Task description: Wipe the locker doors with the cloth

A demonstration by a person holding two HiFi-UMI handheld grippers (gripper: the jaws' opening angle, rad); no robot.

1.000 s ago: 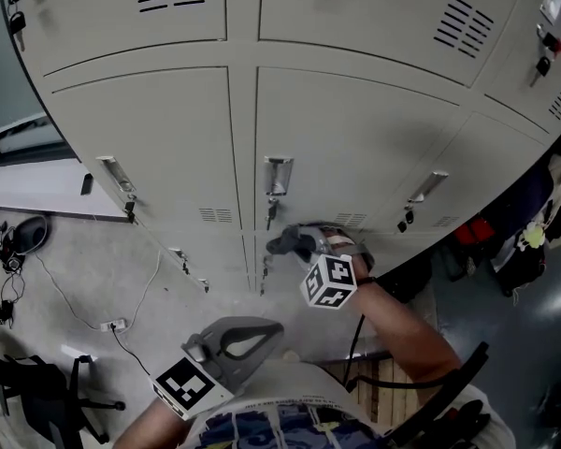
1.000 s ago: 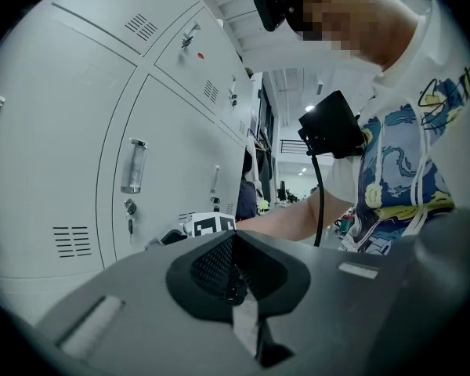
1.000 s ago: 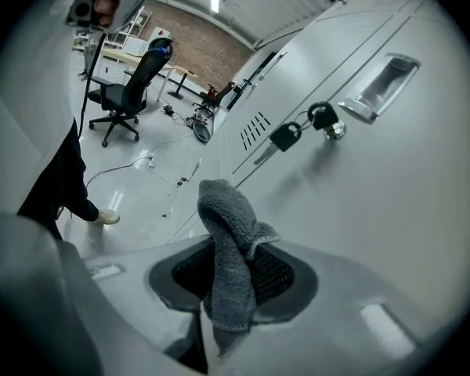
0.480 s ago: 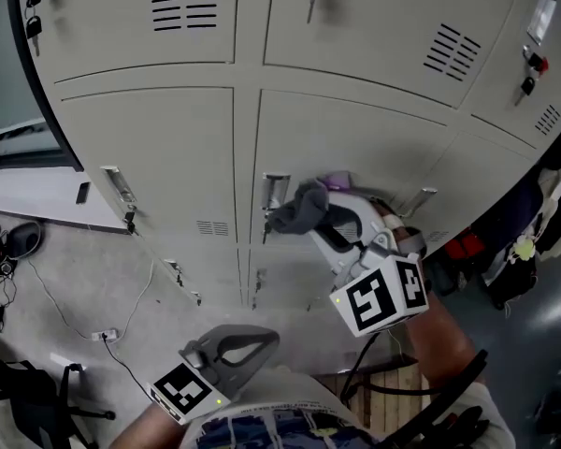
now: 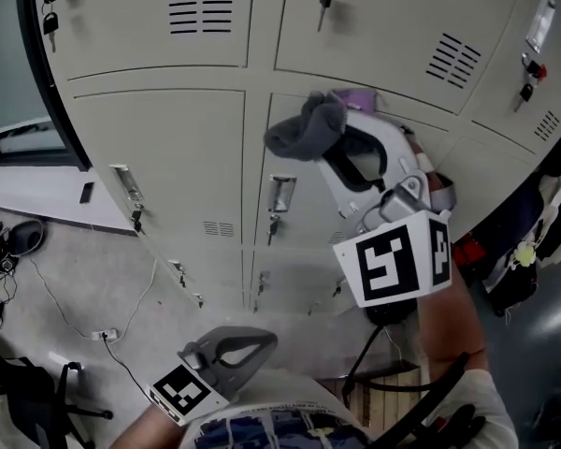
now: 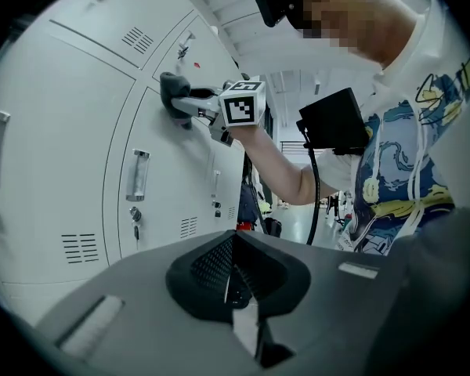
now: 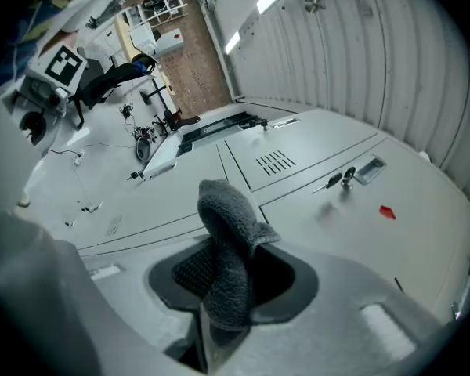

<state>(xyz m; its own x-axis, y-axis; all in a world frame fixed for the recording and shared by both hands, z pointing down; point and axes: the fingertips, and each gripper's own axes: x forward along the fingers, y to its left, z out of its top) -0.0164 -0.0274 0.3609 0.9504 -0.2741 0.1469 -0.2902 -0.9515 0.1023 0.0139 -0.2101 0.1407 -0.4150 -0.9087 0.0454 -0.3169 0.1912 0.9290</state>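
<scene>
Lockers (image 5: pixel 168 148), cloth (image 5: pixel 301 129) in R claw (image 5: pixel 329 140); L claw (image 6: pixel 235 284) closed (own view).

Head view: high up, facing steeply down the locker doors (image 5: pixel 168 148) to the floor (image 5: pixel 65 269).
Left gripper view: low beside the person's torso (image 6: pixel 407 155), looking up along the doors.
Right gripper view: close against the doors, looking across them.
Shared: the cloth (image 5: pixel 304 127) in the right gripper (image 5: pixel 329 129) shows in all three.
</scene>
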